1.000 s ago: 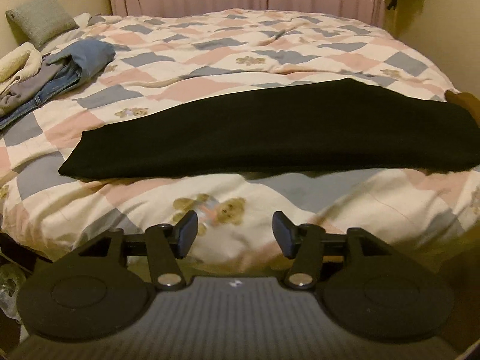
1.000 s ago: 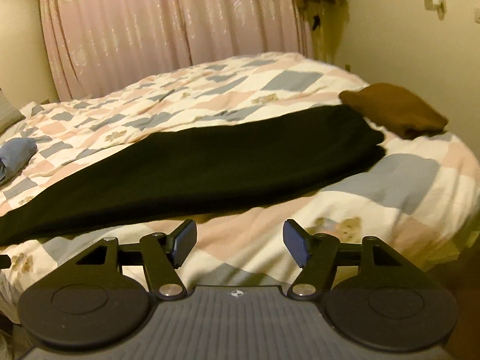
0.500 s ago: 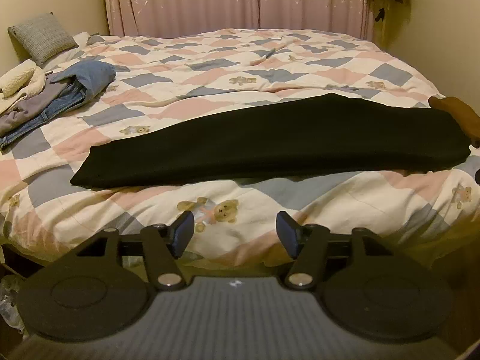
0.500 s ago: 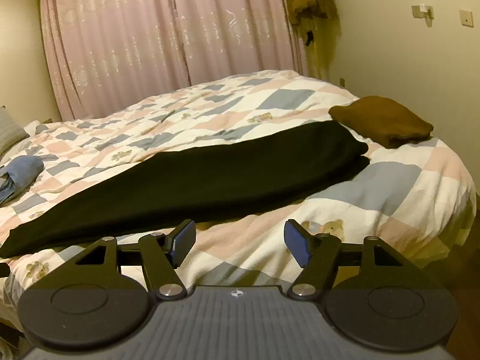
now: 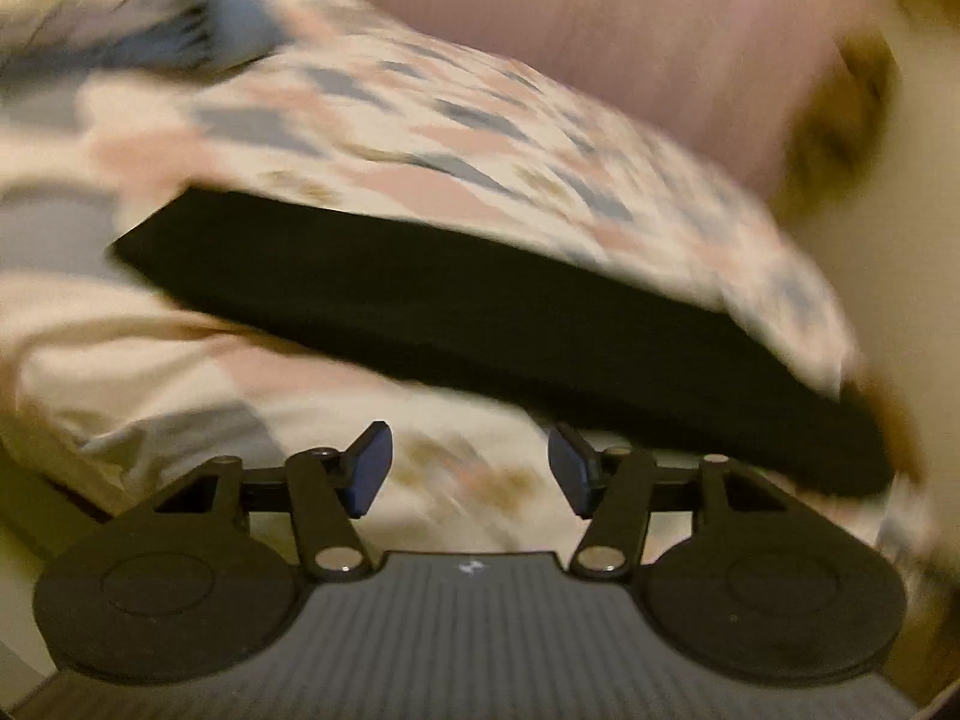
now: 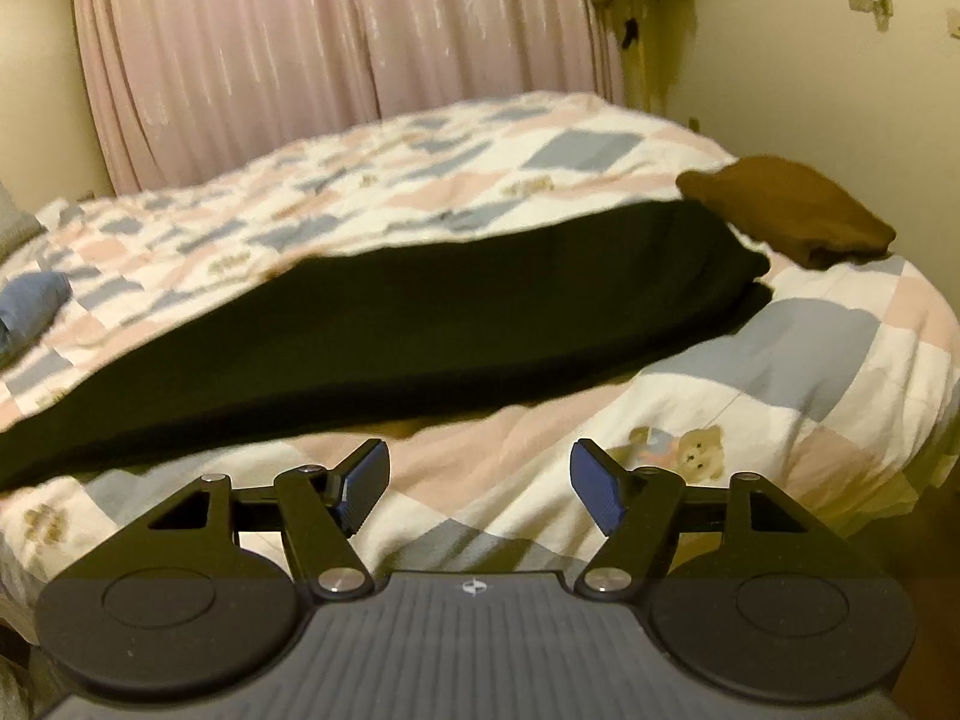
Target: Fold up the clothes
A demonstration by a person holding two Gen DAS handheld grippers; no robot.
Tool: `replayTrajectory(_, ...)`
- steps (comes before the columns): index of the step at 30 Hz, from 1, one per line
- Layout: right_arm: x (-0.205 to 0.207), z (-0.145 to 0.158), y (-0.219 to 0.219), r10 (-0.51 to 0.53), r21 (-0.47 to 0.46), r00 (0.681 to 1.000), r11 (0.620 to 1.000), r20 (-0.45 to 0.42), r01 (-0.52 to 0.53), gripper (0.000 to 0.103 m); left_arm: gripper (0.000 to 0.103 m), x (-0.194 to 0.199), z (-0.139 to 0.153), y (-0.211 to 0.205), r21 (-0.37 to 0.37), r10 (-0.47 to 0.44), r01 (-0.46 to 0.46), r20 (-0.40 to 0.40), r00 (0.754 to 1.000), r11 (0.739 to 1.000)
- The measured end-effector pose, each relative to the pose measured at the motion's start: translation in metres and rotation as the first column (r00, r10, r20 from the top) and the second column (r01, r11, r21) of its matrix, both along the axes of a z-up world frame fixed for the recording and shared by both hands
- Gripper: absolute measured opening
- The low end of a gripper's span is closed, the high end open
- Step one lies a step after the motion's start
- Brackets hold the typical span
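A bed with a checked teddy-bear quilt (image 6: 750, 384) stands before pink curtains (image 6: 336, 42) and cream walls (image 6: 798, 78), dimly lit.

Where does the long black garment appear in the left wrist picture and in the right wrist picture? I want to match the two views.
Left wrist: the black garment runs as a blurred band from middle left down to lower right, above the open left gripper.
Right wrist: the black garment runs from lower left up to middle right, beyond the open right gripper, its far end beside the brown garment.
Shared landmark: the pink curtain.
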State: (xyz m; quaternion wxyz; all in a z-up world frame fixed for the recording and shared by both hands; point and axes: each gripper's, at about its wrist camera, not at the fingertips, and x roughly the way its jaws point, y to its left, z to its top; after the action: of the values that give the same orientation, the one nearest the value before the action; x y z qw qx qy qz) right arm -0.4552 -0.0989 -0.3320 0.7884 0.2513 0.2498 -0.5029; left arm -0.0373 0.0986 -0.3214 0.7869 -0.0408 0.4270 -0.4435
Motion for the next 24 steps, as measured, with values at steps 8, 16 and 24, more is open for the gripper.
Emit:
replayTrajectory(8,0.042,-0.018,-0.038,0.025,0.048,0.996,0.999,-0.08,-0.021,0.069,0.047,0.147,-0.048,0.04,-0.15,0.352,-0.407,-0.298,0.887,0.901)
replayTrajectory(16,0.084,-0.025,-0.064,0.082,0.069,0.985,0.995,-0.15,-0.073,0.072,0.037,0.172,-0.079,0.03,-0.084,0.427,-0.497,-0.4,0.811,0.864)
replayTrajectory(24,0.101,-0.032,-0.074,0.103,0.082,0.979,0.993,-0.177,-0.09,0.073,0.044,0.169,-0.097,0.021,-0.141,0.434,-0.534,-0.432,0.791,0.833)
